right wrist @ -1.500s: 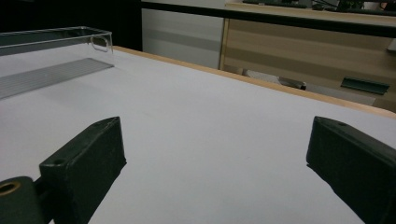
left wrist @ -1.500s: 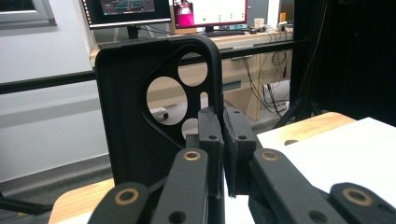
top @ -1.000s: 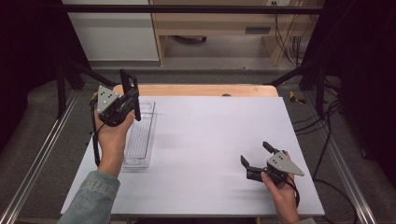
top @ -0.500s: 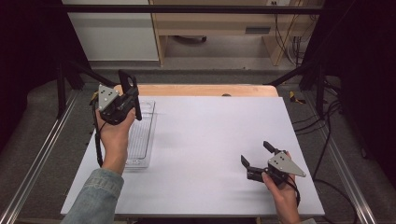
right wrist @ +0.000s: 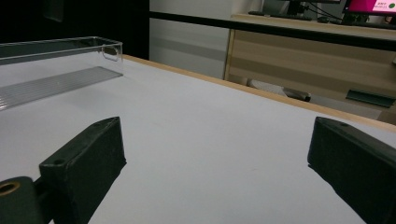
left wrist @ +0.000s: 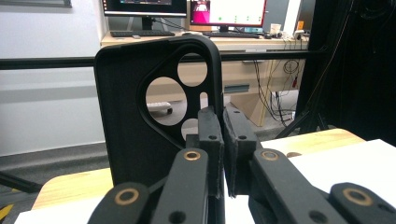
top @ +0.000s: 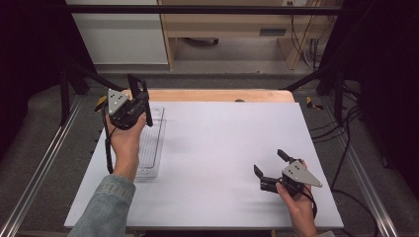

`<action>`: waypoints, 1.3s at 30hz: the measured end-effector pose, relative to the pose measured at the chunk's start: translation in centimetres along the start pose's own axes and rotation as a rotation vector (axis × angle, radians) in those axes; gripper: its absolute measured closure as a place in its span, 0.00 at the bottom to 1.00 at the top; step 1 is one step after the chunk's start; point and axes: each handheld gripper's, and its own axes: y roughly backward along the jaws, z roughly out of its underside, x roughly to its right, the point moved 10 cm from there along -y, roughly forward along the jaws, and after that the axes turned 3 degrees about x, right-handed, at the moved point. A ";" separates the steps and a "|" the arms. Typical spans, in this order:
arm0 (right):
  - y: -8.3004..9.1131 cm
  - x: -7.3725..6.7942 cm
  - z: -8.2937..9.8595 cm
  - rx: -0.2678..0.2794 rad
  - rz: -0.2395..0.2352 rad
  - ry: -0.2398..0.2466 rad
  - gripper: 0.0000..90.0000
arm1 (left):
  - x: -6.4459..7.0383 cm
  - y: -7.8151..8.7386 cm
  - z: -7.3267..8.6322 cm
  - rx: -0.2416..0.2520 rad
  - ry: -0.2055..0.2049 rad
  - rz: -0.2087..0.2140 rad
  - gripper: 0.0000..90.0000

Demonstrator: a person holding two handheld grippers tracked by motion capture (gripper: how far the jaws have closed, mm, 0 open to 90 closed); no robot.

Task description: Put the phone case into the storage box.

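Standing upright between the left hand-held gripper's [left wrist: 223, 140] jaws — black phone case [left wrist: 135, 121].

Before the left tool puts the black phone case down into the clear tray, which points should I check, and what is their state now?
1. Left tool shut on the phone case: ok, pinched at its edge.
2. Case held upright, clear of the table: ok.
3. Clear tray below the left hand, nothing seen inside: ok.
4. Case lined up with the tray's length: cannot tell.
5. Right tool open and far from the tray: ok.
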 end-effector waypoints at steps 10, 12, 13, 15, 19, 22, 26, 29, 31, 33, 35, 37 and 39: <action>-0.1 -0.2 0.1 -0.004 -0.005 0.002 0.05 | -0.4 -0.2 0.2 -0.001 0.014 0.000 0.96; -0.1 -0.2 0.1 -0.004 -0.005 0.003 0.05 | -0.4 -0.2 0.2 0.000 0.020 0.005 0.96; -0.1 -0.3 0.1 -0.005 -0.006 0.002 0.05 | -0.4 -0.3 0.3 -0.001 0.023 0.008 0.96; -0.1 -0.2 0.1 -0.005 -0.006 0.003 0.05 | -0.4 -0.4 0.4 -0.004 0.024 0.011 0.96; -0.1 -0.2 0.1 -0.004 -0.003 0.003 0.05 | -0.4 -0.7 0.7 -0.014 0.017 0.014 0.96; -0.1 -0.2 0.1 -0.005 -0.005 0.005 0.05 | -0.5 -0.9 0.8 -0.019 0.010 0.013 0.96; -0.1 -0.3 0.0 -0.003 -0.006 0.005 0.05 | -0.8 -1.3 1.2 -0.028 0.021 0.002 0.96; -0.1 -0.1 -0.1 0.002 -0.003 0.001 0.05 | -1.0 -1.4 1.3 -0.027 0.044 -0.004 0.96; 0.0 0.0 -0.1 0.004 -0.003 -0.007 0.05 | -1.1 -1.5 1.3 -0.027 0.041 -0.008 0.96; 0.0 -0.1 -0.2 0.009 -0.005 -0.004 0.05 | -1.2 -1.6 1.3 -0.028 0.034 -0.010 0.96; 0.1 -0.1 -0.2 0.010 -0.006 -0.002 0.05 | -1.3 -1.6 1.3 -0.029 0.030 -0.015 0.96; 0.0 -0.2 -0.2 0.009 -0.009 0.001 0.05 | -1.5 -1.7 1.5 -0.032 0.028 -0.017 0.96; 0.0 -0.3 -0.2 0.008 -0.011 0.001 0.05 | -1.7 -1.8 1.7 -0.037 0.021 -0.020 0.96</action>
